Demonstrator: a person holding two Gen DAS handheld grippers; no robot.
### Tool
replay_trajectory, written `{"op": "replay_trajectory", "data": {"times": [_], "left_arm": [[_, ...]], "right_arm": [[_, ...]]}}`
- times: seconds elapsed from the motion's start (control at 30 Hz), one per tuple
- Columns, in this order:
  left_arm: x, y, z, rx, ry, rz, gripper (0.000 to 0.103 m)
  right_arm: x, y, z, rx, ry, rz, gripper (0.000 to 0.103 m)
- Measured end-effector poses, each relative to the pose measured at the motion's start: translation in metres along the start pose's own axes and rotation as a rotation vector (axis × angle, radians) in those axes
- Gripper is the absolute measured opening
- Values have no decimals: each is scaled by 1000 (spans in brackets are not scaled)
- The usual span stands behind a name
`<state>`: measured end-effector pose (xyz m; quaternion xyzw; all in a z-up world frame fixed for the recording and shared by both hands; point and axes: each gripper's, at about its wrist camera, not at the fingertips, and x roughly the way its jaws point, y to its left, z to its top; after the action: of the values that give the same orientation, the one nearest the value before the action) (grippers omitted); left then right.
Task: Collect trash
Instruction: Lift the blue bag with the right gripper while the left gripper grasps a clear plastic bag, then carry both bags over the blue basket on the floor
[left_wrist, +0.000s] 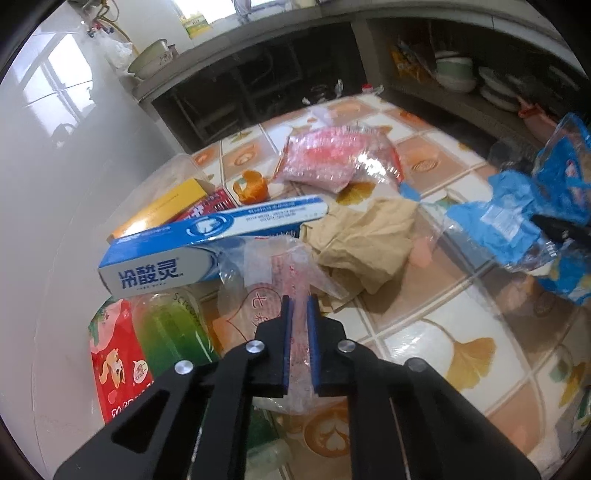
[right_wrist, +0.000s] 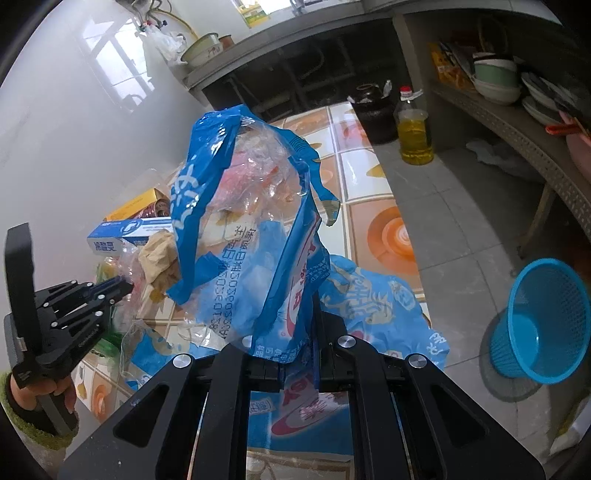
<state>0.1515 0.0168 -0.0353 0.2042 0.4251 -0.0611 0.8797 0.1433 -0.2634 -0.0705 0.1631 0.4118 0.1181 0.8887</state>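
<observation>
My left gripper (left_wrist: 299, 306) is shut on a clear plastic wrapper (left_wrist: 284, 266) with pink print, which lies on the tiled table (left_wrist: 461, 332) in front of a blue toothpaste box (left_wrist: 207, 236). In the right wrist view the left gripper (right_wrist: 125, 286) shows at the left, a hand on its handle. My right gripper (right_wrist: 295, 332) is shut on a blue and clear plastic bag (right_wrist: 258, 206) that it holds above the table; the bag hides its fingertips. The left wrist view has that bag (left_wrist: 517, 221) at the far right. Crumpled tan paper (left_wrist: 365, 236), an orange peel (left_wrist: 251, 186) and a pink bag (left_wrist: 332, 155) lie beyond.
A yellow box (left_wrist: 166, 206), a green bottle (left_wrist: 170, 328) and a red packet (left_wrist: 118, 362) sit by the white wall on the left. A blue mesh basket (right_wrist: 546, 325) lies tipped on the floor at the right. An oil bottle (right_wrist: 413, 133) and a dark jar (right_wrist: 373, 110) stand past the table's far end.
</observation>
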Motion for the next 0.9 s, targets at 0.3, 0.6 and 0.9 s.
{"op": "replay_trajectory", "data": {"times": [0.3,0.6,0.9], "left_arm": [[-56,7,-1,-105,-127,-99,6],[-98,2,10,-124,-248,-197,6],[-112,-22,26,-103,-298,-318,6]], "right_arm": [[-16,2,-3,-17,-33,22,9],[-46,3,-6,-23,-79,16,9],[-79,-7,-13,20,-134,-27,9]]}}
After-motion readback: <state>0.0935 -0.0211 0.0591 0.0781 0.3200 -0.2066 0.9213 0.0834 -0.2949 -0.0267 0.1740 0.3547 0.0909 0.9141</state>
